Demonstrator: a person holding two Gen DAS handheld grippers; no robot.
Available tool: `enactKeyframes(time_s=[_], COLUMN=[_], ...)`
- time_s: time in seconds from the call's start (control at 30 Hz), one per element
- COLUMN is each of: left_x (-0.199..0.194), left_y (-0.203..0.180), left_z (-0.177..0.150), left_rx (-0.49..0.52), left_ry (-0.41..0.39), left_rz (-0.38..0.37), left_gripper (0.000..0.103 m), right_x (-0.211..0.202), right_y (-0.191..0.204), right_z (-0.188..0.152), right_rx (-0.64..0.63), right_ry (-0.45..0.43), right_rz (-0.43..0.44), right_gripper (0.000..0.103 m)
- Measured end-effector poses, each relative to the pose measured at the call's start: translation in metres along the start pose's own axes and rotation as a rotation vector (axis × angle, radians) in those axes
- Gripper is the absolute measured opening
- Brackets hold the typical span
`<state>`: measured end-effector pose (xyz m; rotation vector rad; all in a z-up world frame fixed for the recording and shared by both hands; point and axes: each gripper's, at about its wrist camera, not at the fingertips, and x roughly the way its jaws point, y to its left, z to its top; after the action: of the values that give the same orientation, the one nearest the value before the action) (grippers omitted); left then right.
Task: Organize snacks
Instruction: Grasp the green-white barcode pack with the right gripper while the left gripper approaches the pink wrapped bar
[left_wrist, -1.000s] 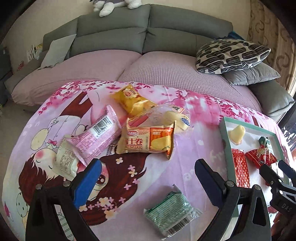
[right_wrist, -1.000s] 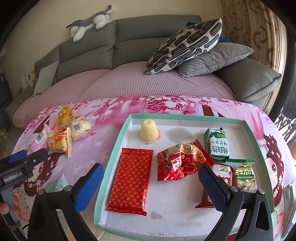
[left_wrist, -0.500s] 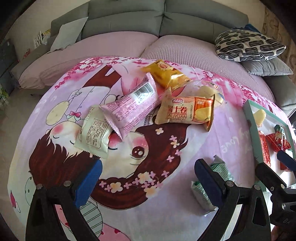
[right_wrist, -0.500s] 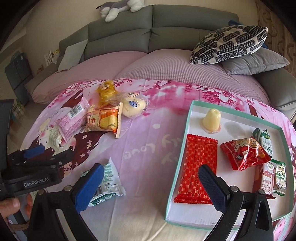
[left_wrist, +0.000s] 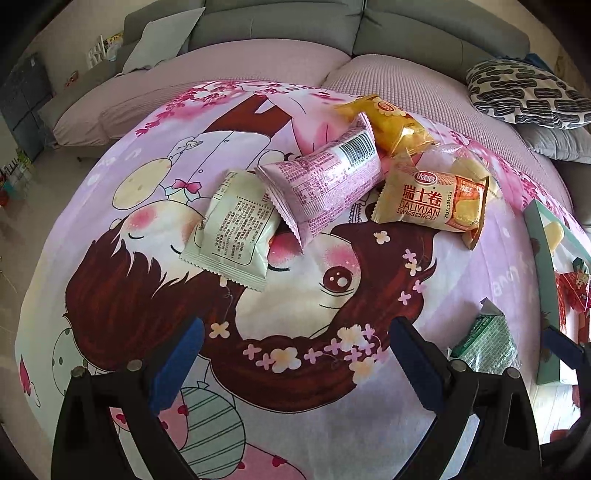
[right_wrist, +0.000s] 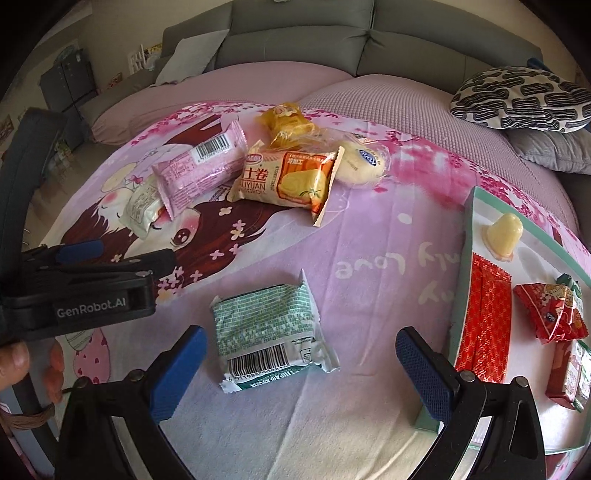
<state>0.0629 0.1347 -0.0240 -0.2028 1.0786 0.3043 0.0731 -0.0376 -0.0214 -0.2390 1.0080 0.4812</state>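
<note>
6 snack packets lie loose on the cartoon cloth (right_wrist: 369, 236). 1 green packet (right_wrist: 271, 332) sits just ahead of the right gripper (right_wrist: 301, 369), between its blue pads, barcode end nearest, untouched. Farther ahead and to its left cluster 5: a pale packet (left_wrist: 232, 229), a pink packet (left_wrist: 325, 184) overlapping it, a Swiss roll (left_wrist: 430, 201), a yellow packet (left_wrist: 388, 123) and a clear-wrapped bun (right_wrist: 364, 160). The left gripper (left_wrist: 295, 358) hovers short of this cluster, holding nothing. Both grippers stand spread wide. To the right gripper's right, 1 teal-rimmed tray (right_wrist: 465, 258) holds 1 jelly cup (right_wrist: 504, 234), 1 flat red packet (right_wrist: 485, 319), 1 crumpled red bag (right_wrist: 550, 310) and more packets at the frame edge, too cropped to count.
</note>
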Motion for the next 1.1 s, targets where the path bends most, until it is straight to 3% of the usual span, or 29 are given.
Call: enactKeyframes(time_s=[0.37,0.73,1.1], left_x=[0.001,-0.008,-0.012], left_y=[0.004,0.006,-0.002], left_z=[0.007,0.029,0.049], left_rx=[-0.02,-0.039,-0.009], left_ry=[-0.013,-0.077,-0.143], left_rz=[-0.005,-0.011,-0.026], left_gripper=[0.1,0.1,0.1], right_x=[0.022,0.022,0.022], right_y=[-0.002,-0.019,-0.034], right_z=[0.0,0.005,0.011], right_rx=[0.006,0.083,0.162], right_ry=[0.037,0.014,-0.014], right_rz=[-0.039,-0.033,0.004], right_gripper=[0.102,0.072,0.063])
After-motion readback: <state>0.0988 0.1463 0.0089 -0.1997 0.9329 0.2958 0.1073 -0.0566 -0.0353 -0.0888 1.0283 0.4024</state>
